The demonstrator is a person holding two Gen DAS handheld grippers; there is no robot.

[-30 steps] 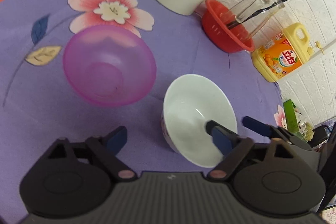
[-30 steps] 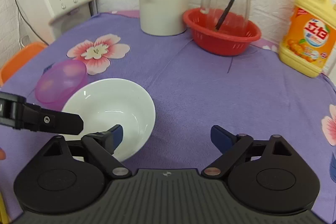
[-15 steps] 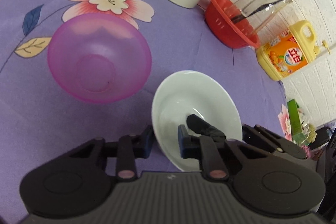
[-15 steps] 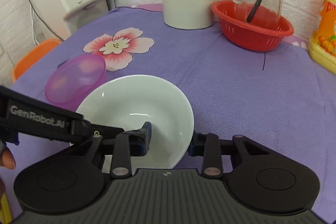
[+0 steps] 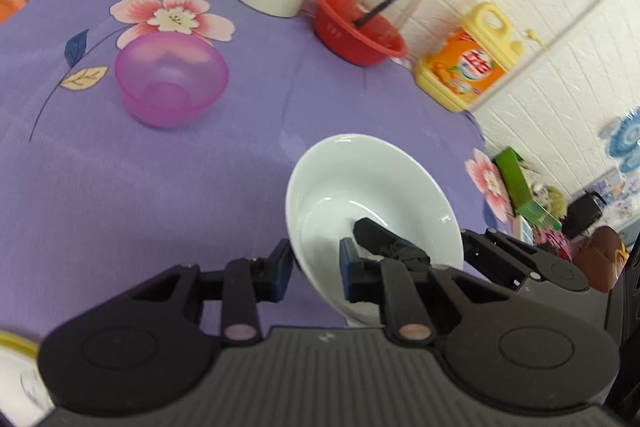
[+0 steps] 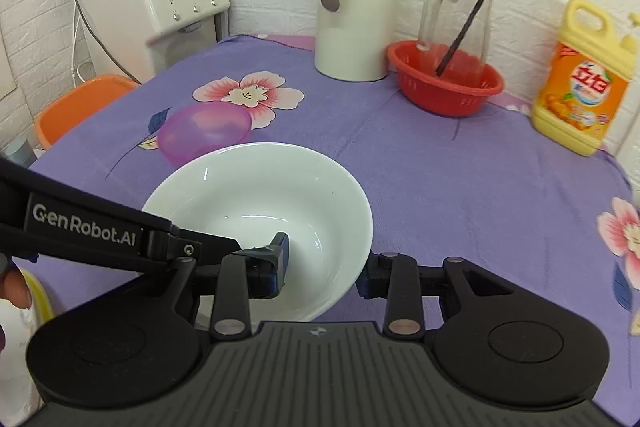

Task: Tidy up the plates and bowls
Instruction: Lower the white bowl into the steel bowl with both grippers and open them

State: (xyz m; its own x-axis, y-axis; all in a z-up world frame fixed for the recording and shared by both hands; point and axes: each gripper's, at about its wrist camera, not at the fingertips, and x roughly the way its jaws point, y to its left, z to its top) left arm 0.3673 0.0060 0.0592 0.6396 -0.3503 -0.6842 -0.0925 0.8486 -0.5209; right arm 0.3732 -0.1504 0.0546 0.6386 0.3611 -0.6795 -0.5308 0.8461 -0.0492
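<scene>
The white bowl (image 6: 260,219) hangs tilted above the purple flowered tablecloth (image 6: 460,179), gripped from two sides at once. The left gripper (image 5: 316,269) has its jaws closed on the bowl's near wall, one finger inside and one outside. The right gripper (image 6: 322,269) pinches the opposite rim the same way, its left finger in the basin, its right outside. Farther back on the cloth sits the pink bowl (image 5: 172,85), well apart and upright. A red basket (image 6: 444,83) holding a glass jug (image 6: 456,15) stands near the wall, between a white thermos (image 6: 354,7) and a yellow detergent bottle (image 6: 584,83).
</scene>
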